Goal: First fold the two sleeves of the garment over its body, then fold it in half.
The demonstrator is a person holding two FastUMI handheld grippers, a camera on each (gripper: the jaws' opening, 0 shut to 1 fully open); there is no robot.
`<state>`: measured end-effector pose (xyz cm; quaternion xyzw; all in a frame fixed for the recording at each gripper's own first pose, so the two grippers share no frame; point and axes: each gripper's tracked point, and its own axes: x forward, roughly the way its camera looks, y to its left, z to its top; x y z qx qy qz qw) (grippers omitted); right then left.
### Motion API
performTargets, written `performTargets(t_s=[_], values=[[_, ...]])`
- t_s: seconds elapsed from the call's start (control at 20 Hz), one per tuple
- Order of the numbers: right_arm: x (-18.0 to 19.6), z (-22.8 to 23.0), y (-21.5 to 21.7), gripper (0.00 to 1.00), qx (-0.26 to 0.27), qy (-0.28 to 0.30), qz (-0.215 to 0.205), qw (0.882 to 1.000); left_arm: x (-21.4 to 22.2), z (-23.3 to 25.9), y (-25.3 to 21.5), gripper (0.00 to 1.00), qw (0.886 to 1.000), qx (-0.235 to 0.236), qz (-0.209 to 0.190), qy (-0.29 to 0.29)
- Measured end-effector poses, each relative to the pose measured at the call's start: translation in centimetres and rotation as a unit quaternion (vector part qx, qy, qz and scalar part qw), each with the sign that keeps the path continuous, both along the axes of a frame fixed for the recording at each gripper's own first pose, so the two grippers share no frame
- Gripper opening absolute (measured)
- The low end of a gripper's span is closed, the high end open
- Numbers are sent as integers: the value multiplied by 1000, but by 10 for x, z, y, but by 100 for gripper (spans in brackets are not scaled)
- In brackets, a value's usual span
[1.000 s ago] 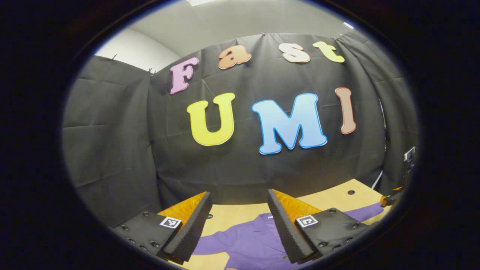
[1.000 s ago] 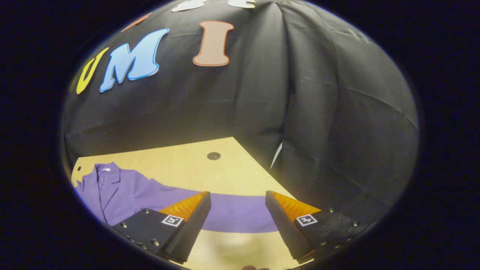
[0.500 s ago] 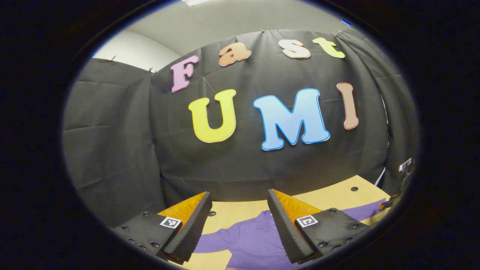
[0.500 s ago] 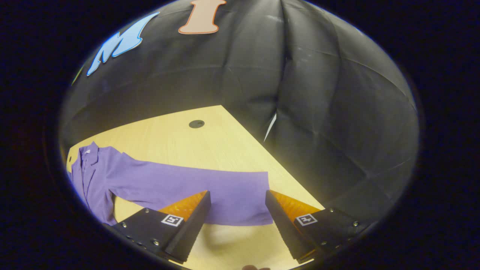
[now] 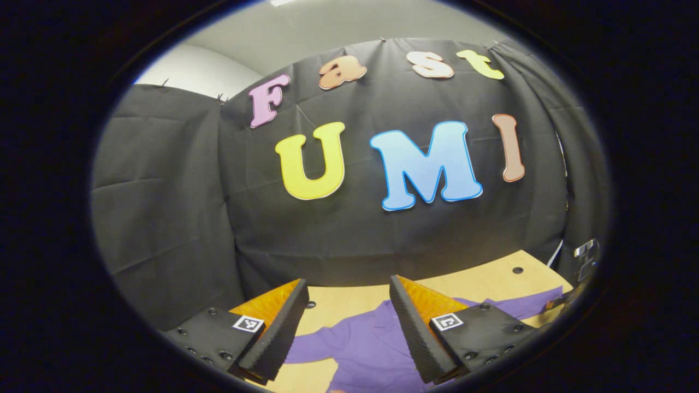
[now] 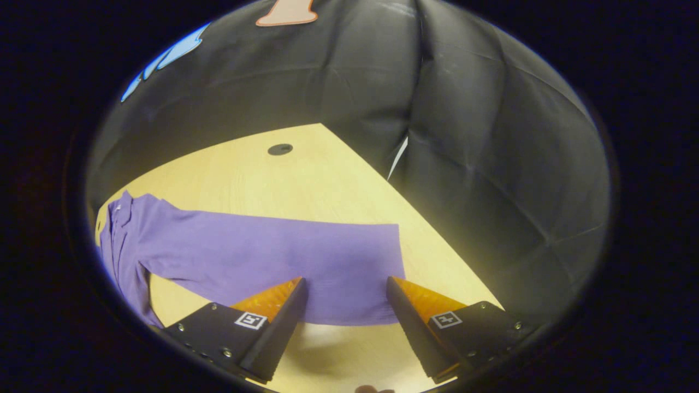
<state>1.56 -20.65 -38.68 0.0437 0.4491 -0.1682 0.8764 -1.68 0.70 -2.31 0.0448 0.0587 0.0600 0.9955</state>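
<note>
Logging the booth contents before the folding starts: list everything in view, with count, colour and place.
Purple long-sleeved cloth garment: one, purple, spread flat on the table; its collar end lies far from the right tool.
Garment sleeve: one, purple, stretched out flat toward the table's corner, its cuff end just ahead of the right tool.
Light wooden table: one, pale yellow wood, under the garment.
Round dark hole: one, dark, in the table top beyond the sleeve.
Black cloth booth wall: black, behind the table.
Left tool: one, open, above the garment's body.
Right tool: one, open, over the cuff end.
</note>
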Motion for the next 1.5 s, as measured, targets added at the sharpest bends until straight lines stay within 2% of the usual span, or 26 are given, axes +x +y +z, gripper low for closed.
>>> performTargets(t_s=[0.15,0.25,0.35,0.5,0.55,0.7,0.85,0.9,0.95,1.15,1.25,1.5], values=[[2,2,0,96,11,-3,-6,1000,-1,-2,1,93,1000,-1,2,3],[6,4,9,96,45,-7,-18,999,0,-2,-1,93,1000,-3,1,3],[10,8,10,86,52,-4,-18,998,0,-2,0,93,1000,-4,1,2],[9,2,15,59,51,1,-16,999,-1,-3,-1,93,1000,-7,0,4],[15,8,19,59,67,-8,-16,998,-1,-3,-1,95,1000,-9,0,4],[15,5,20,7,64,11,-44,997,-2,-5,2,93,1000,-13,6,6],[21,19,21,7,55,21,-43,997,-2,-6,2,95,1000,-16,8,8],[22,11,23,1,56,25,-39,997,-4,-6,3,96,1000,-16,8,8],[23,13,22,1,52,25,-36,998,-4,-6,4,96,1000,-17,8,8],[38,34,25,1,66,-9,-30,997,-3,-5,6,94,1000,-15,5,6],[47,42,28,1,73,-30,-15,997,-3,-6,6,95,1000,-17,2,6],[73,54,65,1,95,-77,45,991,-3,-6,9,96,1000,-23,-1,6]])
